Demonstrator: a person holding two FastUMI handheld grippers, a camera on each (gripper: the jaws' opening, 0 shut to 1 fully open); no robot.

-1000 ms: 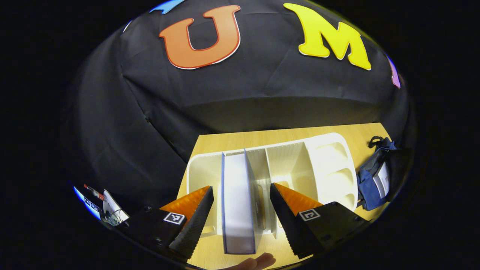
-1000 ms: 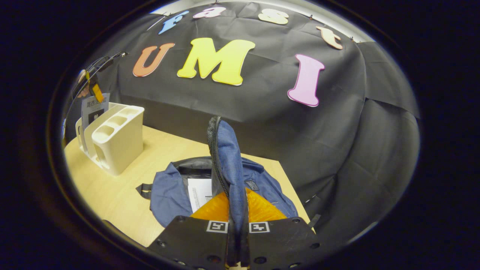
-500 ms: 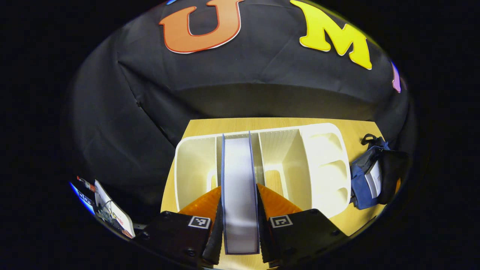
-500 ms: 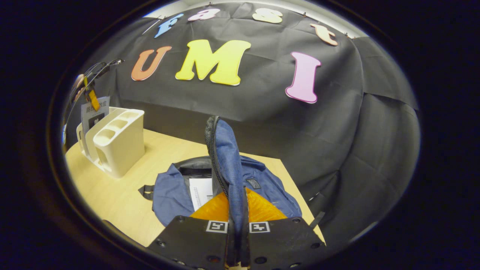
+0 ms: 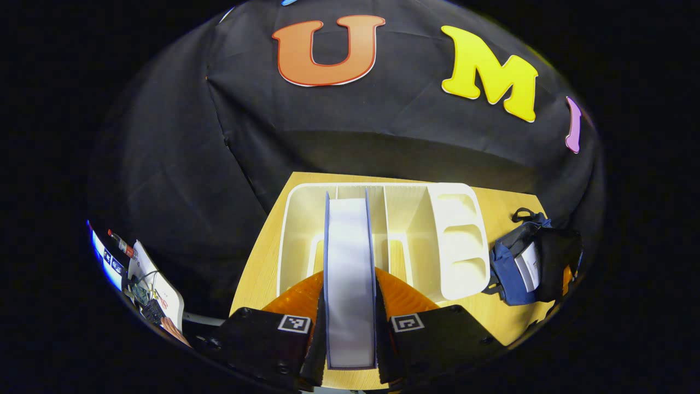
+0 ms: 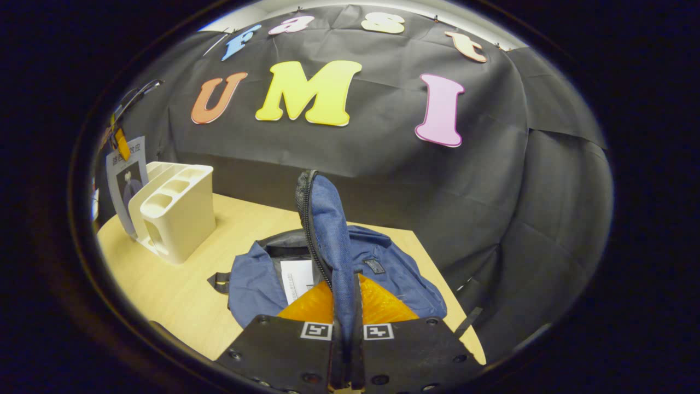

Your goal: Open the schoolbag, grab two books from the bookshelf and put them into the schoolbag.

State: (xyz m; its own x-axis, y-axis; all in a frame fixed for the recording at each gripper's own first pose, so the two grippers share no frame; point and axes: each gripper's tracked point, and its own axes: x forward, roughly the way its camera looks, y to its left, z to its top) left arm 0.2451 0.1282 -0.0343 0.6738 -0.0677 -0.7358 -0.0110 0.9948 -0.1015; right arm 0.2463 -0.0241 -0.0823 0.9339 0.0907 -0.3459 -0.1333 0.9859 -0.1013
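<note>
In the left gripper view, a blue-covered book (image 5: 349, 273) stands on edge with its white page block facing me, and my left gripper (image 5: 348, 320) is shut on it. Below it lies the cream bookshelf (image 5: 410, 235), whose slots look bare. Far right lies the blue schoolbag (image 5: 514, 265). In the right gripper view, my right gripper (image 6: 346, 323) is shut on the schoolbag flap (image 6: 328, 230) and holds it upright. The schoolbag (image 6: 257, 279) lies open on the table, a white book (image 6: 297, 278) inside it. The bookshelf (image 6: 172, 210) stands at left, the lifted book (image 6: 124, 180) and left gripper above it.
The wooden table (image 6: 175, 284) ends close behind the bag and shelf, against the black cloth wall. In the left gripper view, a white device with wires (image 5: 150, 282) sits off the table's left side.
My left gripper closed on the book, then raised it out of the bookshelf slot. The right gripper kept holding the bag flap up, barely moving.
</note>
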